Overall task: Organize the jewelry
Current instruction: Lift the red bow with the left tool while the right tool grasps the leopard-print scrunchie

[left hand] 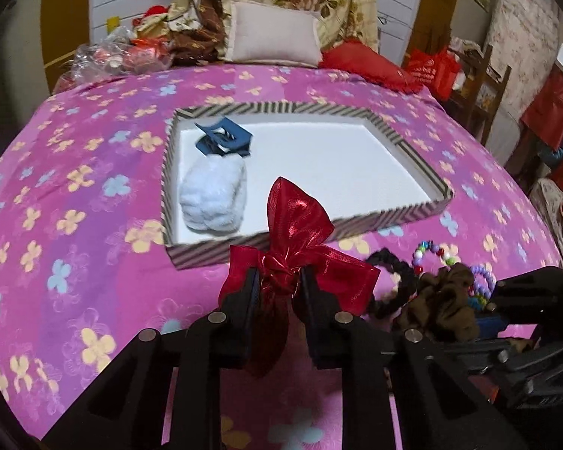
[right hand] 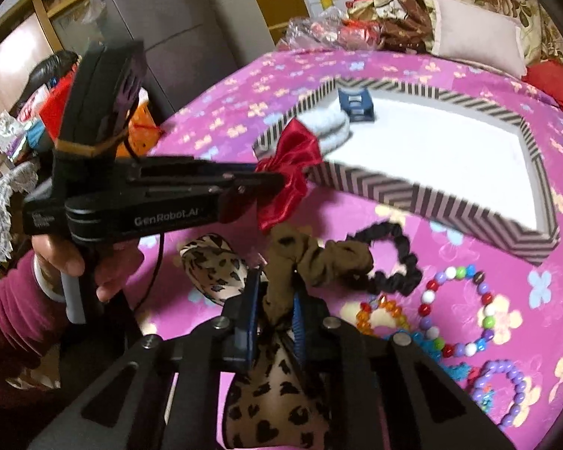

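- The left gripper (left hand: 277, 281) was pinching a shiny red bow (left hand: 296, 232) at its knot, with the bow held up off the bed (left hand: 94, 187).
- The right gripper (right hand: 276, 292) was pinching a brown scrunchie (right hand: 319, 258), which is tied to a spotted scarf (right hand: 281, 393) that hung down between its fingers.
- A striped tray (left hand: 405, 142) lay in the middle of the bed, with a white floor.
- In the tray's far left corner sat a blue hair claw (left hand: 223, 140), and a fluffy white scrunchie (left hand: 214, 198) lay just beside it along the left wall.
- The rest of the tray was bare.
- Still on the bed, by the tray's near right corner, were a black scrunchie (right hand: 398, 262), a big bead bracelet (right hand: 465, 307), an orange bead bracelet (right hand: 383, 315) and a purple bead bracelet (right hand: 503, 390).
- The step looked like carrying: both things were picked up and ready to go to the tray.
- Next, each hand would need to move over the near wall of the tray and let go above a bare white spot.
- The bow looked closest to the near wall, so it could go in first.
- The hanging scarf might catch on the tray's wall, so it would need to be lifted high enough.
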Demonstrator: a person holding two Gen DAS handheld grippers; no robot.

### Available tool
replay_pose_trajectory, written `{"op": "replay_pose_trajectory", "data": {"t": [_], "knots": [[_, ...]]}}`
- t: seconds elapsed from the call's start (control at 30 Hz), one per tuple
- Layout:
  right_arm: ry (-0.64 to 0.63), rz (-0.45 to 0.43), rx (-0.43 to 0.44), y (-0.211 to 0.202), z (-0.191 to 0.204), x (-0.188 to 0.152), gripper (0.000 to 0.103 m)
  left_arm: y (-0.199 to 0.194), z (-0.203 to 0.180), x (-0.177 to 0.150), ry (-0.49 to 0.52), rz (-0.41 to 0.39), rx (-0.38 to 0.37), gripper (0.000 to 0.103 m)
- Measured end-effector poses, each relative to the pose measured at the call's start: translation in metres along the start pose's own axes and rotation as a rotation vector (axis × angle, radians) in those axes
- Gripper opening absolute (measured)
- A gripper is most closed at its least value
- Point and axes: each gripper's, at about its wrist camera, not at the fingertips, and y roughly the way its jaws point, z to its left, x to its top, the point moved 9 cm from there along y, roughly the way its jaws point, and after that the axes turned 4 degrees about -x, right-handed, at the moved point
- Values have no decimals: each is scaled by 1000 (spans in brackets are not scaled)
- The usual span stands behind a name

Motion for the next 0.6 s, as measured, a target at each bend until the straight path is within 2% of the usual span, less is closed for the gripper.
{"op": "replay_pose_trajectory", "data": {"t": [0.2, 0.33, 0.6], "knots": [[21, -77, -37, -27, -25, 37, 16, -6, 1, 16, -59, -31, -13, 18], [63, -115, -72, -33, -54, 72, 16, 6, 3, 27, -123, -16, -21, 18], [155, -107, -105, 6, -112, 139, 16, 42, 7, 48, -229, 15, -6, 18]]}}
